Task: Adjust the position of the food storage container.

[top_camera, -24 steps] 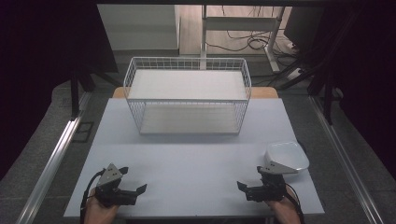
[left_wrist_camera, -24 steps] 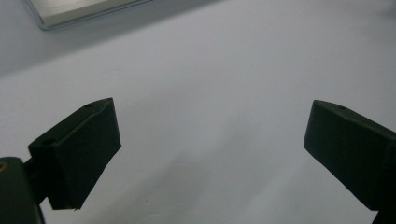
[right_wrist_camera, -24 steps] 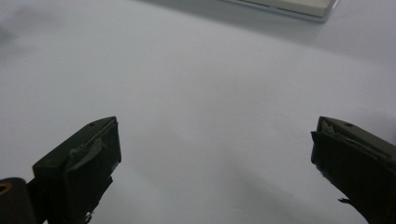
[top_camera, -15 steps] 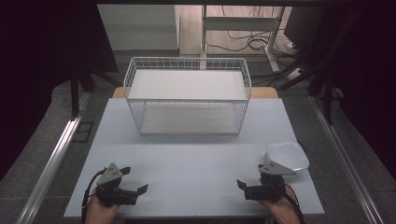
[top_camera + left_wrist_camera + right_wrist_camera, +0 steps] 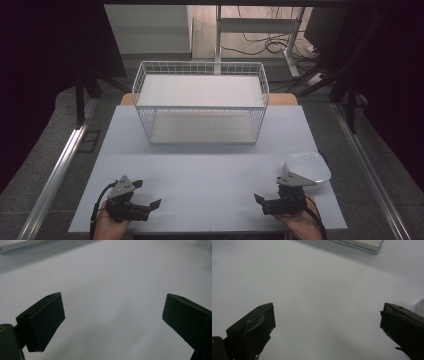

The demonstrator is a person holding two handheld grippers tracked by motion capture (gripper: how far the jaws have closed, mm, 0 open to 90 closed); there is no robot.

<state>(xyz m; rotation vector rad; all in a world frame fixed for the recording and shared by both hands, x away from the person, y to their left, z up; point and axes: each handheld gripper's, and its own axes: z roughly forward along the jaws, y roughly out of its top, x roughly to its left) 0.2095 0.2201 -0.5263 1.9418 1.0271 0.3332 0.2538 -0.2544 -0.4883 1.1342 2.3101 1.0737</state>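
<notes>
Near the white wire basket (image 5: 200, 107), the white bowl (image 5: 307, 166) sits just beside the right gripper (image 5: 272, 202), jaws apart; left gripper (image 5: 142, 200) also spread wide. No readable writing.

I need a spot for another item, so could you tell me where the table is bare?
The widest free patch lies between the wire basket and both grippers. Only the near right corner is crowded, by the white bowl beside the right gripper.

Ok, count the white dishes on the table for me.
1. A shallow white square dish sits at the table's near right edge, just beyond the right gripper. The white wire basket looks empty.
</notes>
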